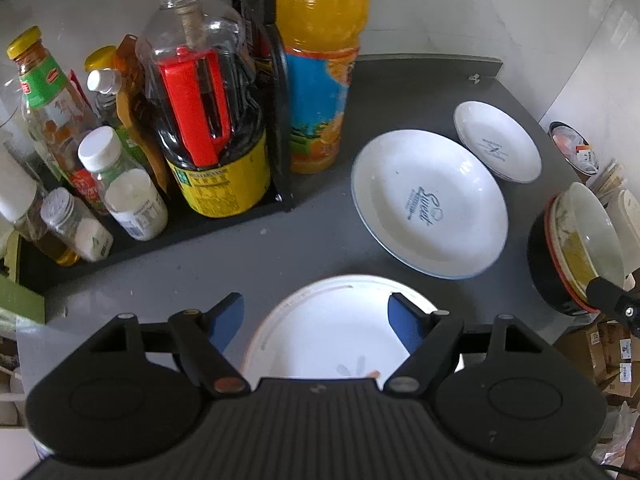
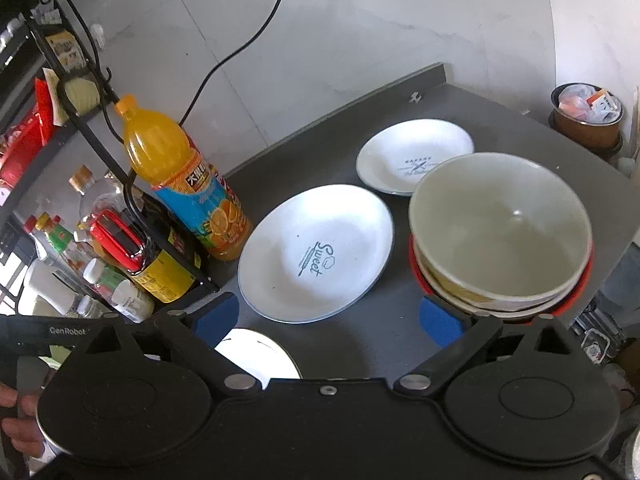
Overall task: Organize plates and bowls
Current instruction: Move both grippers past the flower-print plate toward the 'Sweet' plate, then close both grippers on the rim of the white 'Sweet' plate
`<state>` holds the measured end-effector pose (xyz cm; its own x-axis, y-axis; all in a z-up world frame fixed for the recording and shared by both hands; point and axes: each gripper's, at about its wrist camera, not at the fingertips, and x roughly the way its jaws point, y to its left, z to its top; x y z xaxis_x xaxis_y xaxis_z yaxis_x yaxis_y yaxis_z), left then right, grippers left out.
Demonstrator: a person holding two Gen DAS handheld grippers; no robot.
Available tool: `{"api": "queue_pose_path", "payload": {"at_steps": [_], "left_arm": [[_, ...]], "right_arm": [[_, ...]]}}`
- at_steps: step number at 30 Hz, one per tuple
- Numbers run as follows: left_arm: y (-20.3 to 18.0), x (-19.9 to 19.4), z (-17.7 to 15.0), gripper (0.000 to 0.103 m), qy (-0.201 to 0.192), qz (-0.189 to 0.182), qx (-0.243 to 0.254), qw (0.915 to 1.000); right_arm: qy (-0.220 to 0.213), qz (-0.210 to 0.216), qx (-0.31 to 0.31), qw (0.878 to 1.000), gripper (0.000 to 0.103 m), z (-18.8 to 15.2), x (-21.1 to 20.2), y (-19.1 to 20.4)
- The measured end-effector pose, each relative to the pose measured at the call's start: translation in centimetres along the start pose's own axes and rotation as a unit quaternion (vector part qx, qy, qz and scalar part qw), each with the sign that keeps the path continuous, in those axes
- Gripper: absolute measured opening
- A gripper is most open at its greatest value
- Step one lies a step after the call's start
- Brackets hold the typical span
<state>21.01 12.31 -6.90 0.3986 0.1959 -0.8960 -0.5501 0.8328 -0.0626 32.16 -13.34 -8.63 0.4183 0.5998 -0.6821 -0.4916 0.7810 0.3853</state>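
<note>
Grey and matte, the counter [image 1: 280, 248] runs back to a pale wall, with a black wire rack [image 1: 280, 120] at its left end crowded with condiment bottles — a big soy sauce bottle [image 1: 212, 128] with a red handle and small white-capped jars among them. Just right of the rack stands an orange juice bottle [image 1: 320, 60], upright against the rack's frame.

Nearest the left wrist camera, the left gripper [image 1: 316, 320] has its blue-padded jaws spread wide, nothing between them, poised over a white plate [image 1: 332, 332] with a faint floral print at the counter's front edge. Whether the pads touch the plate cannot be told.

Further back and to the right lies a large white plate [image 2: 316, 252] printed "Sweet", flat on the counter. Behind it, close beside its far rim, sits a smaller white plate [image 2: 412, 152] with a crossed-utensil mark.

At the right edge of the counter is a stack of bowls [image 2: 500, 236] — a cream bowl on top, nested in others, a red-rimmed one lowest. The right gripper [image 2: 332, 316] is also open and empty; its right pad sits just beside the stack's base, its left pad above the near plate. A lined bin [image 2: 586, 116] stands beyond the counter's far right corner.
</note>
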Motion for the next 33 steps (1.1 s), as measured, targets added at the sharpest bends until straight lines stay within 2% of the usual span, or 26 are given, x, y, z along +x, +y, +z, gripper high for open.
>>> {"api": "queue_pose_path", "payload": {"at_steps": [7,9,13,17,25,29,33], "left_arm": [[1.2,2.3,2.2,0.074,-0.011,-0.027,0.008,0.9995],[1.1,3.2,2.8,0.073,-0.009,-0.039,0.008,0.9992],[0.5,5.2,3.5,0.063,-0.006,-0.053,0.024,0.9983],[0.1,7.2,4.1,0.049,0.000,-0.064,0.038,0.9972],[-1.2,10.8,5.2,0.032,0.005,-0.078,0.075,0.9941],[-1.8,11.8,5.7,0.030,0.002,-0.080,0.092,0.9926],[-2.2,12.9,6.2,0.030,-0.002,-0.085,0.103,0.9911]], "right_arm": [[0.012,-0.018,0.018,1.000,0.073,-0.3,3.1,0.1],[0.008,-0.025,0.014,1.000,0.071,-0.5,4.1,0.3],[0.013,-0.050,-0.013,0.999,0.063,-0.9,6.0,1.0],[0.016,-0.068,-0.008,0.997,0.060,-1.0,7.8,0.8],[0.011,-0.106,-0.044,0.993,0.050,-0.9,10.8,1.4],[0.015,-0.115,-0.038,0.993,0.050,-0.9,11.7,1.3],[0.019,-0.120,-0.042,0.992,0.045,-1.0,12.4,1.3]]}}
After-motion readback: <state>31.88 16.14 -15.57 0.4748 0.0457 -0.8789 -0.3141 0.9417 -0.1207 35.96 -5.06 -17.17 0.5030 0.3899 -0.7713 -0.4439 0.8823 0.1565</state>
